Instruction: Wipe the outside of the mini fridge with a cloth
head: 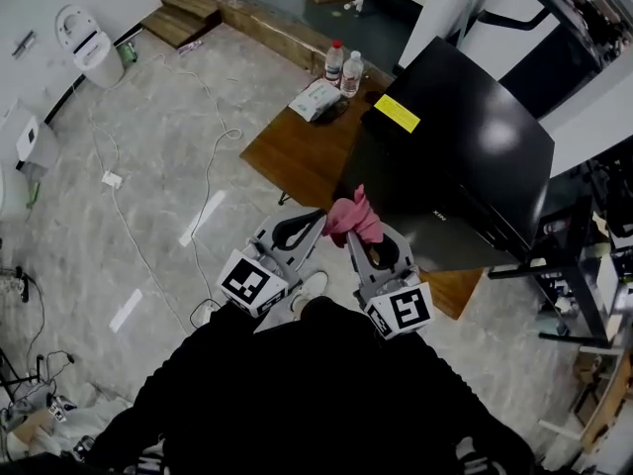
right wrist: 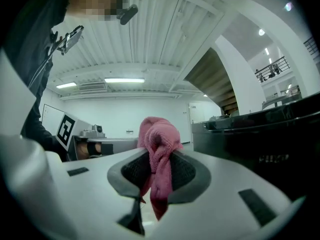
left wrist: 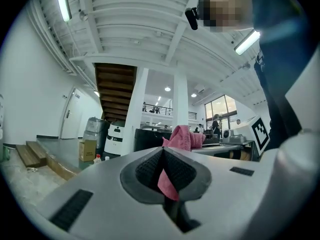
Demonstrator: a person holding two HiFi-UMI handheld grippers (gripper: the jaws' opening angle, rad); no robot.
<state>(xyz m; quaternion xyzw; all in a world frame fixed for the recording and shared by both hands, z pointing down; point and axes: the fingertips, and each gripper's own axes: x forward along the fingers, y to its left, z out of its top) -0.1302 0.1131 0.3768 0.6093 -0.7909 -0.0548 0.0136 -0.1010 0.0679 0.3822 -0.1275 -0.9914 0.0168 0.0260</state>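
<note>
The black mini fridge [head: 465, 156] stands on a wooden table [head: 297, 151], just ahead and right of both grippers. A pink cloth [head: 352, 218] is bunched between the two grippers, close to the fridge's near lower corner. My left gripper [head: 316, 218] is shut on a thin corner of the cloth [left wrist: 167, 181], and the rest of it rises beyond the jaws. My right gripper [head: 357, 238] is shut on the thick twisted part of the cloth [right wrist: 159, 149]. In the right gripper view the fridge's dark side [right wrist: 265, 139] looms on the right.
Two water bottles [head: 342, 67] and a white packet [head: 315, 98] sit at the table's far end. A yellow sticker [head: 397, 113] marks the fridge top. Cables [head: 208, 156] trail over the marble floor at left, and a metal stand [head: 574, 285] is at right.
</note>
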